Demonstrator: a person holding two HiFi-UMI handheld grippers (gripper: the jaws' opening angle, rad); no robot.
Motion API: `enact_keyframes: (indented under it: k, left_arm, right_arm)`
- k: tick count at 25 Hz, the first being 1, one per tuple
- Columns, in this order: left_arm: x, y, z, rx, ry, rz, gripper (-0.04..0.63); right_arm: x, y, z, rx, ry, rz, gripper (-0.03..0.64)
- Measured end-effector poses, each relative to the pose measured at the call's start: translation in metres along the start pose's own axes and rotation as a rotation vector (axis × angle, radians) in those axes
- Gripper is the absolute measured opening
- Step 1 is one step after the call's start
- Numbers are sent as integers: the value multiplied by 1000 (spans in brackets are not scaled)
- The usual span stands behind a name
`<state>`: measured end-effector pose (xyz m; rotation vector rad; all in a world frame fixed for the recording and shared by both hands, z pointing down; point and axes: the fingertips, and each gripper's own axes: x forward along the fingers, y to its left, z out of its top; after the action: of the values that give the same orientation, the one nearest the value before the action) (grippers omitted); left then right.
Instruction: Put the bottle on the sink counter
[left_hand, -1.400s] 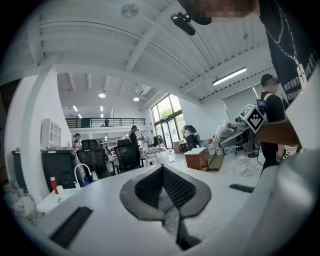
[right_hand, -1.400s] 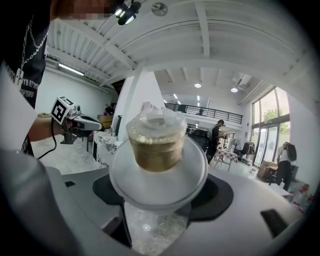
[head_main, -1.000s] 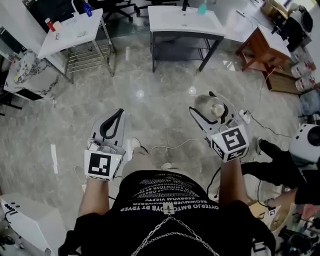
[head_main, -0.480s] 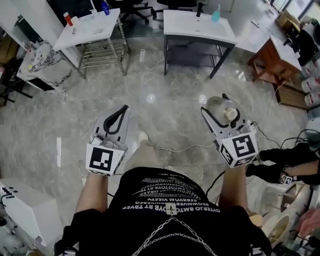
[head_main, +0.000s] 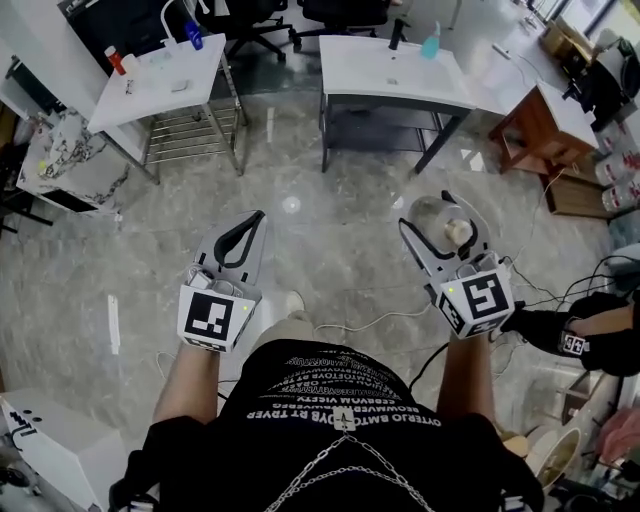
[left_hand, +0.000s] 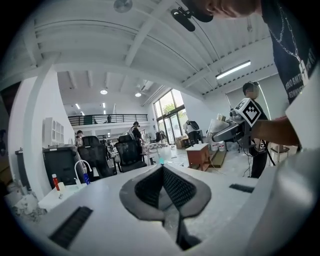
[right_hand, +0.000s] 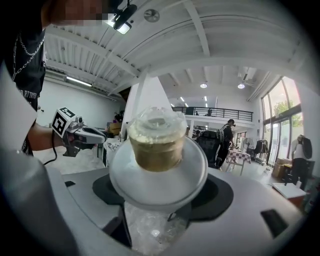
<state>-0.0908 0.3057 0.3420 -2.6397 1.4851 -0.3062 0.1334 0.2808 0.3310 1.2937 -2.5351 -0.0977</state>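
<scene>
Bottle (right_hand: 157, 145) is clamped in R gripper (head_main: 438, 214), jaws wide. L gripper (left_hand: 161, 169) is shut, empty. Sink counter (head_main: 360, 62) is seen at 12 o'clock, well apart.

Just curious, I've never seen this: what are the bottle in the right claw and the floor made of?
The bottle looks like clear glossy plastic: its crinkly see-through body shows between the jaws of the right gripper, with a pale cap. The floor seems polished grey stone or marble-look tile: veined, mirroring ceiling lights.
</scene>
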Motion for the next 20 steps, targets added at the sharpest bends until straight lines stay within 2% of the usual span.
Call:
enact_keyframes:
  k: [4, 9, 15, 20]
  left_arm:
    - [39, 60, 3, 16, -16, -2, 6]
    - [62, 127, 4, 35, -40, 13, 6]
    - [77, 169, -9, 29, -49, 24, 6]
    - [88, 192, -15, -14, -57, 59, 6]
  right_arm:
    - [61, -10, 19, -15, -4, 1, 334]
    - [130, -3, 41, -17, 1, 16, 334]
    - [170, 3, 45, -6, 33, 13, 334]
    - [183, -11, 47, 6, 53, -25, 334]
